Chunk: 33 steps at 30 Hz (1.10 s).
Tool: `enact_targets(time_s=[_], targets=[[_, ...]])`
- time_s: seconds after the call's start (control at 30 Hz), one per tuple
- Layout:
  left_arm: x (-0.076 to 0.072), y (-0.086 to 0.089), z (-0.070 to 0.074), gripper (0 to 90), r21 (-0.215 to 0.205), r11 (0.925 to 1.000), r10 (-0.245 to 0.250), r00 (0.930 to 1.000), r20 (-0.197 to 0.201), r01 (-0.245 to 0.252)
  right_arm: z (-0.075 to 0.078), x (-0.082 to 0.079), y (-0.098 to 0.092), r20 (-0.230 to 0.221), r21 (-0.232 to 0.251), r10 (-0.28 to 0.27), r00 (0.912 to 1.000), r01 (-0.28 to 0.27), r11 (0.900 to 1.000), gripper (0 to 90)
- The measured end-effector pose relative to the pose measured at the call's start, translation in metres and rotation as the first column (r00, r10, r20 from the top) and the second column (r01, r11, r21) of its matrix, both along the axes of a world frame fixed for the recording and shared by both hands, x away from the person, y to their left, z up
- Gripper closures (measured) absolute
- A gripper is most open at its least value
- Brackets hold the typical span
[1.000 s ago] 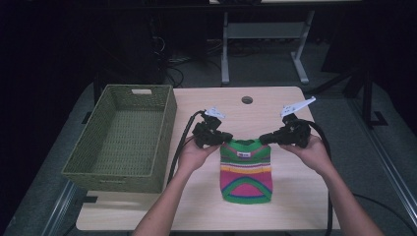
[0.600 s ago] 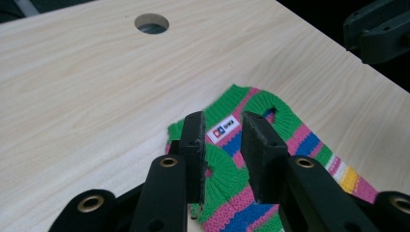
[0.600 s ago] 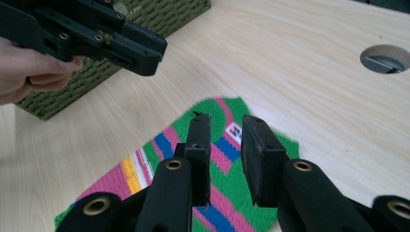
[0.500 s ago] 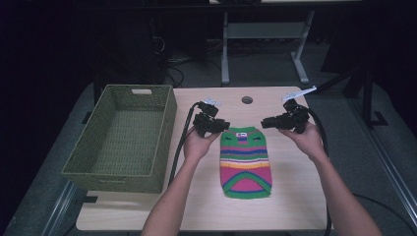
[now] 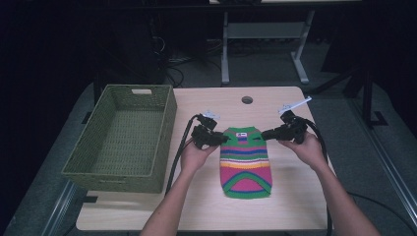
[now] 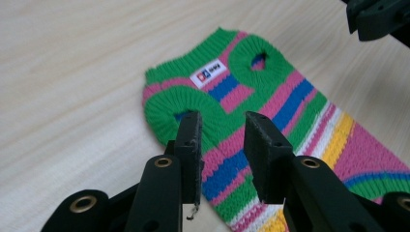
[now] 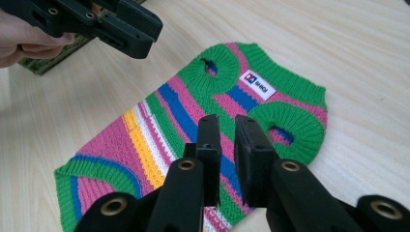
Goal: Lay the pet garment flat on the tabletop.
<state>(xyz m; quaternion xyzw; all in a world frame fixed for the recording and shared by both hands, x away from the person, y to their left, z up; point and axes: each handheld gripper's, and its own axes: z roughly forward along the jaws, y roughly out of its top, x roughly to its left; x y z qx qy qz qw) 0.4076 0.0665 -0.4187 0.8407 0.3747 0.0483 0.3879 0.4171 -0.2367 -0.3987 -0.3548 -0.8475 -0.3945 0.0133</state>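
I held both grippers over the striped knitted sweater [image 5: 246,160] mid-desk: left gripper [image 6: 222,140] jaws apart, just opening; right gripper [image 7: 227,140] jaws slightly parted, just closing, nothing gripped.

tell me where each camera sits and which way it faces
High view: fixed above the person's side, looking forward and down at the table, basket and striped sweater; forearms and both grippers show.
Left gripper view: rides the left gripper, looking along its jaws at the sweater's collar end.
Right gripper view: rides the right gripper, facing the same end from the opposite side.
Both gripper views share the sweater's white label.
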Motion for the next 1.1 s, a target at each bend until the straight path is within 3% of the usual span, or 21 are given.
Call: enact_targets(time_s=[0.27,0.4,0.67,0.97,1.1], targets=[[-0.009,-0.003,-0.013,66.6,0.021,0.9993,-0.029,0.9995,-0.011,0.029,-0.010,-0.010,0.000,-0.018,-0.017,0.011,0.9998,-0.011,1.000,76.6],[-0.015,-0.007,-0.015,64.4,0.022,0.9987,-0.046,0.9989,-0.013,0.046,-0.016,-0.015,0.001,-0.012,-0.045,0.002,0.9999,-0.002,0.999,65.9],[-0.025,-0.014,-0.017,55.4,0.022,0.9959,-0.088,0.9960,-0.015,0.088,-0.029,-0.025,-0.003,-0.033,-0.039,-0.005,0.9994,0.003,0.999,58.9],[-0.041,-0.014,-0.023,65.0,0.068,0.9857,-0.153,0.9879,-0.028,0.154,-0.033,-0.043,-0.002,-0.031,-0.050,0.021,0.9993,-0.022,0.999,67.1],[-0.049,-0.011,-0.023,67.9,0.033,0.9842,-0.173,0.9840,-0.044,0.174,-0.034,-0.053,0.004,-0.032,-0.060,0.063,0.9975,-0.065,0.996,69.9]])
